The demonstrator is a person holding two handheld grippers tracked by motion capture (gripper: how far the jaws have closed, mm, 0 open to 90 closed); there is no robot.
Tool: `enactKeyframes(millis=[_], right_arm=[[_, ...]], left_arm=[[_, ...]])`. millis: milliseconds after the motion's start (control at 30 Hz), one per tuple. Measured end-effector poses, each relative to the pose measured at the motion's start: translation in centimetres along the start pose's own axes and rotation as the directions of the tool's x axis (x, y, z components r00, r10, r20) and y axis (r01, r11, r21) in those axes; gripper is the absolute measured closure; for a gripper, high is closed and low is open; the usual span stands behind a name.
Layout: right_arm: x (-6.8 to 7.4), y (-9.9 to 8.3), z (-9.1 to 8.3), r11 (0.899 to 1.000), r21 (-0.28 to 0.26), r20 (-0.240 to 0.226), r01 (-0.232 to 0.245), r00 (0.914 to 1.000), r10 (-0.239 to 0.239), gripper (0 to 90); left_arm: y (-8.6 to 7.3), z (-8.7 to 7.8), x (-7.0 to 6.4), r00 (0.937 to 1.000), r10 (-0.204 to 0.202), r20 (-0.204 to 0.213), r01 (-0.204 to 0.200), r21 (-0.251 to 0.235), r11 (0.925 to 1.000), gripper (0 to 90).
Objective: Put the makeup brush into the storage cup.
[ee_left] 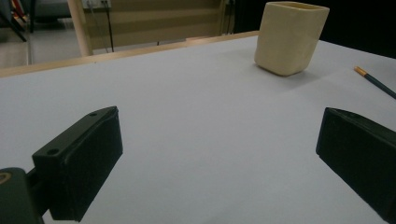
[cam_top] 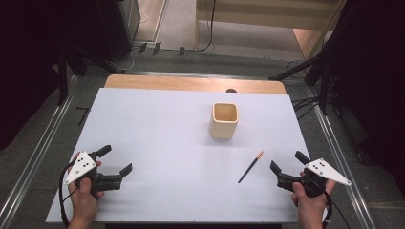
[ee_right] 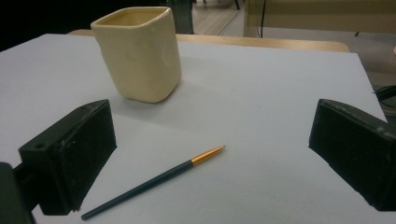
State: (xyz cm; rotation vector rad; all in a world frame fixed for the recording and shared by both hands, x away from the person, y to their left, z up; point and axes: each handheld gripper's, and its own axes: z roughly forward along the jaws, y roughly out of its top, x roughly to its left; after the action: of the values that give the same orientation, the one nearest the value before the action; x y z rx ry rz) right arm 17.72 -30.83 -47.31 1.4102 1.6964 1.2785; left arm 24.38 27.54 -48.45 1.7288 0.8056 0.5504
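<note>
A cream square cup stands upright on the white table, right of centre. A thin dark stick with a gold tip lies flat in front of it. My left gripper is held near the front left corner, open and empty. My right gripper is at the front right, open, just right of the stick. The left gripper view has the cup far off to the right and the stick at the edge. The right gripper view has the cup ahead and the stick low between the jaws.
The white sheet covers a wooden tabletop whose far edge shows. Metal rails run along both sides on the floor. Cables and stand legs lie beyond the table's back right.
</note>
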Motion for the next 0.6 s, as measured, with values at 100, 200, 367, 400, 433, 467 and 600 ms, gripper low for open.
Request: enactKeyframes(millis=[100, 200, 367, 400, 433, 467, 600], right_arm=[[0.6, 0.8, 0.7, 1.0, 0.016, -0.004, 0.007, 1.0, -0.007, 0.9], [0.9, 1.1, 1.0, 1.0, 0.022, -0.007, 0.005, 1.0, -0.005, 0.9], [1.7, 1.7, 2.0, 0.999, 0.042, -0.016, 0.012, 0.9998, -0.012, 0.9], [1.9, 1.8, 2.3, 0.998, 0.051, -0.017, 0.024, 0.9996, -0.024, 0.9], [2.1, 2.0, 2.5, 0.998, 0.064, -0.013, 0.028, 0.9995, -0.027, 0.9], [2.3, 2.2, 2.8, 0.997, 0.075, -0.012, 0.031, 0.9995, -0.03, 0.9], [2.8, 2.9, 3.8, 0.991, 0.131, -0.016, 0.035, 0.9993, -0.033, 0.9]], left_arm=[[0.0, 0.1, 0.0, 1.0, 0.007, -0.004, -0.007, 0.004, 1.0, 0.9], [0.0, 0.1, 0.0, 0.9999, 0.011, -0.002, -0.011, 0.007, 0.9999, 0.9], [0.0, 0.1, -0.1, 0.9999, 0.012, -0.002, -0.012, 0.009, 0.9999, 0.9], [0.0, 0.1, -0.1, 0.9999, 0.013, -0.001, -0.013, 0.01, 0.9999, 0.9], [0.0, 0.1, -0.2, 0.9999, 0.015, -0.001, -0.015, 0.012, 0.9998, 0.9], [-0.1, 0.1, -0.2, 0.9999, 0.016, -0.001, -0.016, 0.014, 0.9998, 0.9], [-0.1, 0.2, -0.1, 0.9998, 0.02, 0.001, -0.02, 0.02, 0.9996, 0.9]])
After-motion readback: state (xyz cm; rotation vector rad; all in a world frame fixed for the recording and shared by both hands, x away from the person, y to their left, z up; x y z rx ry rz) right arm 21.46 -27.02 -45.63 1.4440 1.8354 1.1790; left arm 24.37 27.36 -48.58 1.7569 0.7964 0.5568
